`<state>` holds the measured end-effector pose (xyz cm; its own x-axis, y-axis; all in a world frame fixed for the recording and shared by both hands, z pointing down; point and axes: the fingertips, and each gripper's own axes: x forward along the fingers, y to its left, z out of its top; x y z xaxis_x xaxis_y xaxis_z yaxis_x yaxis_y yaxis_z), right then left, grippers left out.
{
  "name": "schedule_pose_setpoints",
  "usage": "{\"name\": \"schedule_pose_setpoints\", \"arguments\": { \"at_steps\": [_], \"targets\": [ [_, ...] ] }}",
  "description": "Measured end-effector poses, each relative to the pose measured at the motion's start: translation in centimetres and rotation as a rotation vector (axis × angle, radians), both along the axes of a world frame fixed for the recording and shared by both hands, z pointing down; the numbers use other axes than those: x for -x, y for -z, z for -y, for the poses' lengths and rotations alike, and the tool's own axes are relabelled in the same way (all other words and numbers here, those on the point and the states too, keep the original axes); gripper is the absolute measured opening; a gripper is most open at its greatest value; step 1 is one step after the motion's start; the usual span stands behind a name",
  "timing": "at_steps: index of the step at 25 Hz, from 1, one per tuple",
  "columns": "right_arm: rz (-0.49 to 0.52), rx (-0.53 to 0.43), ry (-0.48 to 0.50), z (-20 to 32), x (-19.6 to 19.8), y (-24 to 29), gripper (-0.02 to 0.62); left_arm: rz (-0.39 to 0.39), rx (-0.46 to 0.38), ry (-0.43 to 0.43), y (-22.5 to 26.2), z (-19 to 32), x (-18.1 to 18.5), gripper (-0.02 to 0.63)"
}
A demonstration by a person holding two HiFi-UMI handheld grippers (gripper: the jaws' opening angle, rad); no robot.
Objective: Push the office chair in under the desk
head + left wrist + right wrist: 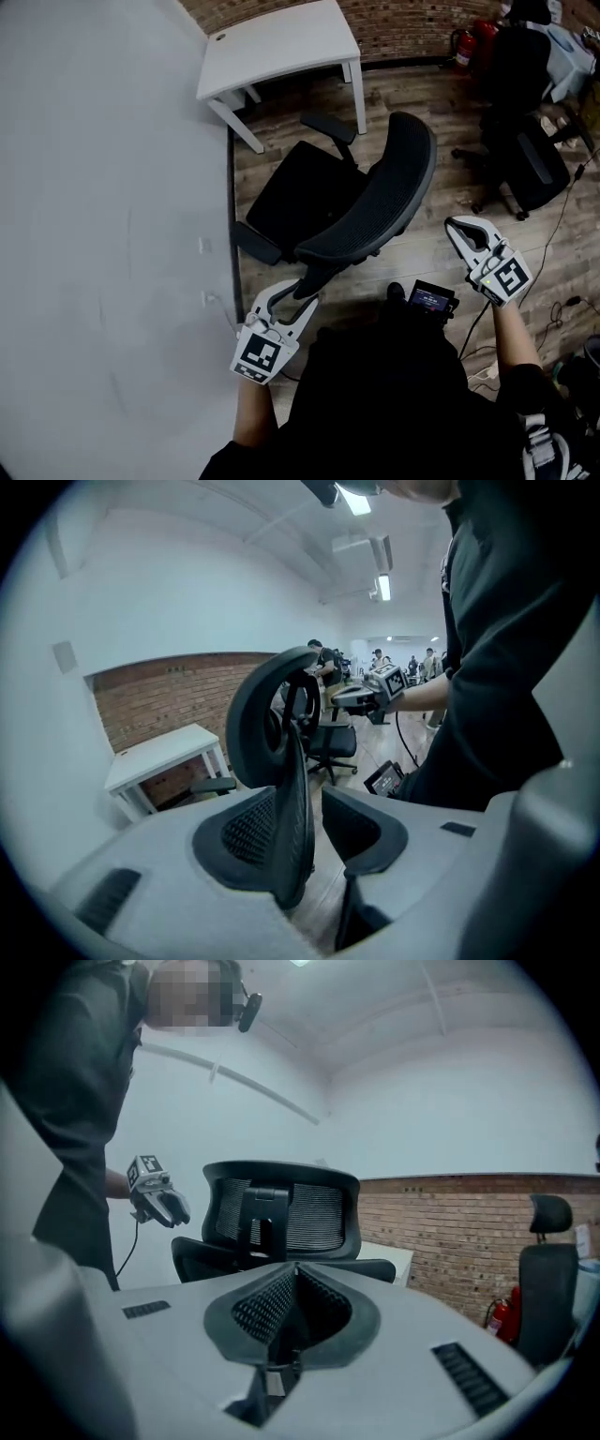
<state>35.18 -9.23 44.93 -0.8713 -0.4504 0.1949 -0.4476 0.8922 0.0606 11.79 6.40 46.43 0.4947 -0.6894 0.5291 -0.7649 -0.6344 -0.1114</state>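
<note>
The black mesh office chair (323, 202) stands on the wood floor, turned at an angle, its seat toward the white desk (281, 42) at the top of the head view. My left gripper (289, 300) is at the foot of the backrest, by its spine. In the left gripper view the backrest (281, 752) shows edge-on between the open jaws of the left gripper (314, 832), close by the left pad, with a gap to the right pad. My right gripper (461, 227) hangs shut and empty to the right of the backrest. In the right gripper view the right gripper (292, 1302) faces the chair's back (281, 1211).
A white wall (103, 234) runs down the left, close to the chair's arm. Another black chair (525, 159) stands at the right, with a red fire extinguisher (464, 47) by the brick wall. A small screen (429, 300) and cables lie near my feet.
</note>
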Motion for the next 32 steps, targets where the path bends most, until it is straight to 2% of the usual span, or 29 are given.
{"name": "schedule_pose_setpoints", "arguments": {
  "at_steps": [3, 6, 8, 10, 13, 18, 21, 27, 32],
  "targets": [
    [-0.067, -0.034, 0.097, 3.3, -0.5, 0.5, 0.009, 0.045, 0.034, 0.058, -1.1, 0.5, 0.9, 0.149],
    [-0.173, -0.078, 0.233, 5.8, 0.3, 0.7, 0.090, 0.104, 0.074, 0.099, -2.0, 0.6, 1.8, 0.160],
    [-0.214, -0.121, 0.333, 7.3, 1.1, 1.2, 0.109, 0.132, 0.099, 0.121, -2.5, 0.5, 2.0, 0.181],
    [-0.247, -0.185, 0.434, 9.1, 1.6, 1.8, 0.138, 0.125, 0.104, 0.143, -2.8, 0.7, 1.7, 0.201],
    [-0.399, -0.308, 0.576, 12.4, 1.3, 1.2, 0.176, 0.109, 0.105, 0.172, -3.1, 1.2, 0.8, 0.221],
    [-0.653, -0.411, 0.781, 16.3, 2.8, -0.7, 0.240, 0.224, 0.157, 0.191, -4.4, 1.3, 0.8, 0.226],
    [-0.766, -0.468, 0.895, 17.7, 4.3, -2.4, 0.245, 0.285, 0.202, 0.207, -5.5, 1.0, 1.2, 0.225],
    [-0.967, -0.546, 1.082, 19.2, 5.4, -6.5, 0.250, 0.348, 0.260, 0.212, -7.1, 0.9, 1.3, 0.225],
    [-0.987, -0.548, 1.169, 19.0, 6.2, -8.1, 0.242, 0.380, 0.292, 0.193, -7.9, 1.3, 0.9, 0.225]
  ]
}}
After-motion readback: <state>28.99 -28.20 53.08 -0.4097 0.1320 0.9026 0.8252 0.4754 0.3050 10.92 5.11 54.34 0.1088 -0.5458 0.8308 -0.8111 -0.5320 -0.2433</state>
